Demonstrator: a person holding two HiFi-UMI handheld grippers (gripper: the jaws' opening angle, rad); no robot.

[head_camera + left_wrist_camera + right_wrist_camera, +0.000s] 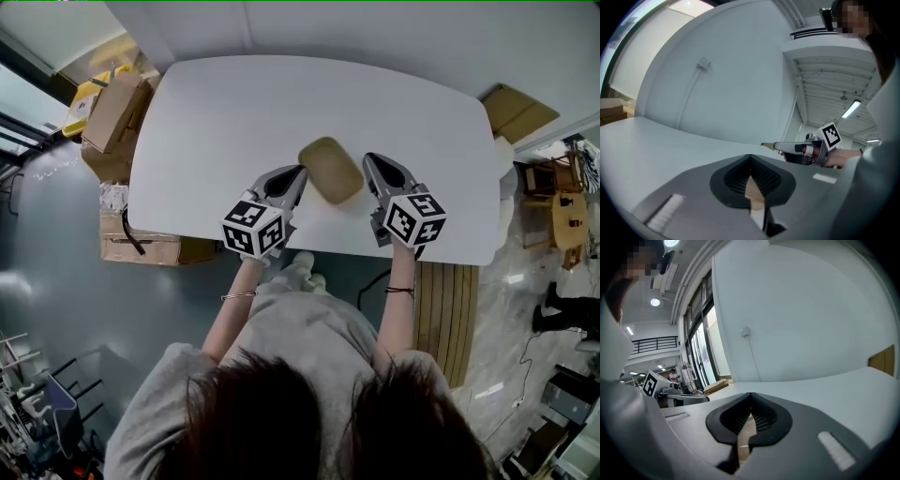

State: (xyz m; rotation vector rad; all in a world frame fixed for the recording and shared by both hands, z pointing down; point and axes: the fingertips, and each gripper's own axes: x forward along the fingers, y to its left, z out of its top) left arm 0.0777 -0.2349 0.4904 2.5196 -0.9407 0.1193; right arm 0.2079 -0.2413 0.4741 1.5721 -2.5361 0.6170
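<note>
A tan, rounded rectangular tray [330, 169] lies flat on the white table [234, 103], near its front edge. My left gripper [298, 172] rests on the table just left of the tray, tips pointing at its near left side. My right gripper [369, 158] lies just right of the tray. Both have their jaws together with nothing between them. The left gripper view shows its own shut jaws [750, 158], the tray's edge [768, 145] and the right gripper [780, 146] beyond. The right gripper view shows its own shut jaws [751, 397] and the left gripper [701, 399].
Cardboard boxes [114, 114] stand stacked on the floor off the table's left end, with another box [142, 247] under its front left corner. A slatted wooden board [441, 309] lies by the front right corner. Flat cardboard [516, 111] leans at the back right.
</note>
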